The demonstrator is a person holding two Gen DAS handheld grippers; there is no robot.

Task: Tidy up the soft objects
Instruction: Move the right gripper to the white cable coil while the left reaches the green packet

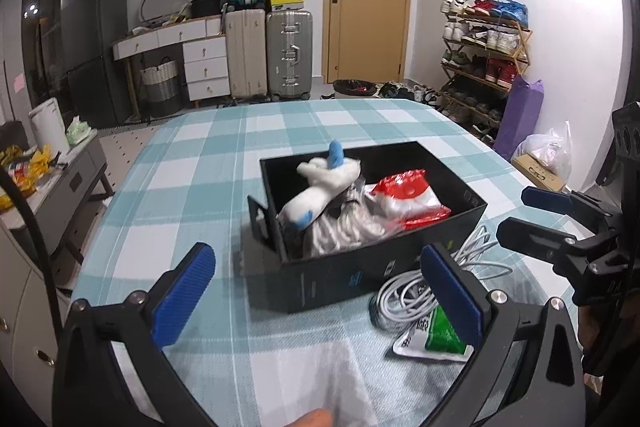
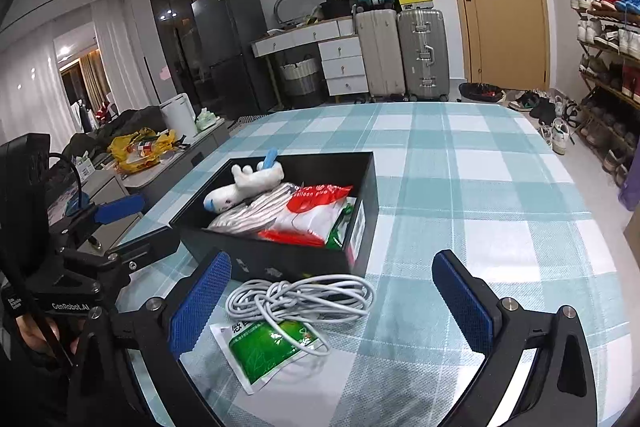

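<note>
Now, both grippers wide open and empty. Left gripper (image 1: 316,291) hanging over the checked table (image 1: 192,195) just short of the black box (image 1: 340,279), nothing between its blue pads. Right gripper (image 2: 332,303) spread around, not on, the coiled white cable (image 2: 298,301) and the green packet (image 2: 264,353) beneath it, with no pad touching either. Box already loaded: white-and-blue plush toy (image 2: 244,185) at the far end, a grey-white bundle (image 2: 248,213) in the middle, a red-and-white packet (image 2: 316,205) to the right. Probably packed there to gather the soft things in one place. Cable and green packet lying on the table right against the box's near wall, likely next in line. Both grippers tilted downward, side by side, each visible at the edge of the other's view. Right one well lined up for the cable, by the look of it; loose loops could slip or drag the packet along.
</note>
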